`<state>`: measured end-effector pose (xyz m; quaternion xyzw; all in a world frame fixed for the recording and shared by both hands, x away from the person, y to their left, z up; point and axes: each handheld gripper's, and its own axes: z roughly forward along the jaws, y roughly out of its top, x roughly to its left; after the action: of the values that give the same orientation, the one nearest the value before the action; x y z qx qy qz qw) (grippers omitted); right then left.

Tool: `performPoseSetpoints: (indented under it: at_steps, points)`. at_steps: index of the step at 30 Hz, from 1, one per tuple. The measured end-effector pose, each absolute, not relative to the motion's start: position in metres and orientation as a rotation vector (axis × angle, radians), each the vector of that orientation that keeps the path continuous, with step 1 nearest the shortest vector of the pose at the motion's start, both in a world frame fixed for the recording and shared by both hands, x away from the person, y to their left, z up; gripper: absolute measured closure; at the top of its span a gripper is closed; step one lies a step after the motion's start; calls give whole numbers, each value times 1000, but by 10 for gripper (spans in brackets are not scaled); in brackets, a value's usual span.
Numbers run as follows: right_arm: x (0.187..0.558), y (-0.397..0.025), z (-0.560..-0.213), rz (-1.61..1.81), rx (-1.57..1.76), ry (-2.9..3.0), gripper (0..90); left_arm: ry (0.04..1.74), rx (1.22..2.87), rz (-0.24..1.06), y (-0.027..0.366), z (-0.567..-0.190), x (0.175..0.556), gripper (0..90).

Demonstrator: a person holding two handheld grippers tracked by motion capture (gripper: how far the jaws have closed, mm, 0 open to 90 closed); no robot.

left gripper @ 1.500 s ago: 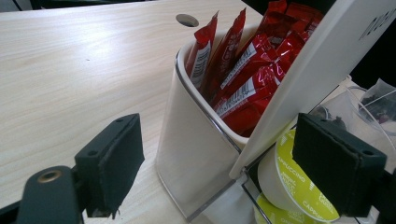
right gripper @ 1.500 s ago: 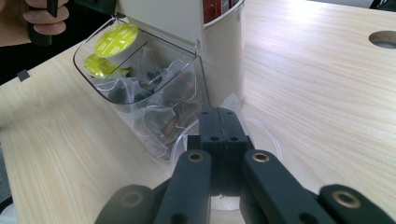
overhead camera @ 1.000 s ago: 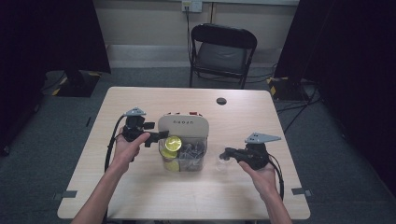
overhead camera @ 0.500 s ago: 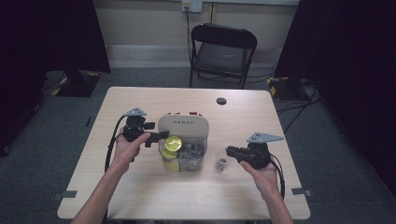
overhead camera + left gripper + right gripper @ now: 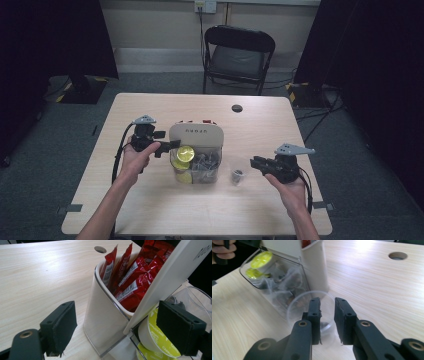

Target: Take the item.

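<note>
Two hand-held grippers: working at the bench (image 5: pixel 150 210).
Left hand-held gripper (image 5: pixel 167 146): gaping wide, gripping nothing, beside the pod box (image 5: pixel 196 150).
Right hand-held gripper (image 5: pixel 327 315): slightly apart, holding nothing, nearing the clear cup (image 5: pixel 238 171).
Tip: squeeze gently.

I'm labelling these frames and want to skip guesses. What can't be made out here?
- Dark item in the clear cup: too small in the high view, hidden behind the right gripper in its own view.
- Dark pods in the clear bin: blurred.
- Red sachets: print too small, tops cut off by the white lid.
</note>
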<state>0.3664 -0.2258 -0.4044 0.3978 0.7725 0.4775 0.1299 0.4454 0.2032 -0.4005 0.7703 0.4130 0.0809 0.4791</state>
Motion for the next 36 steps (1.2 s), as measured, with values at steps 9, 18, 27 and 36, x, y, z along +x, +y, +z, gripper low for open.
performPoseSetpoints:
  at_steps: [9,18,27,36]
  points:
    - [358,-248,-421,1293,1243,2223,687,1016,1874,206,208,-399,444,164]
    - [350,-263,-440,1198,1301,2230,606,1015,1865,203,210,-398,444,165]
    - [355,-267,-462,1110,1352,2246,444,1015,1865,185,213,-400,446,163]
    - [363,-266,-484,953,1401,2248,272,1005,1843,191,221,-396,444,165]
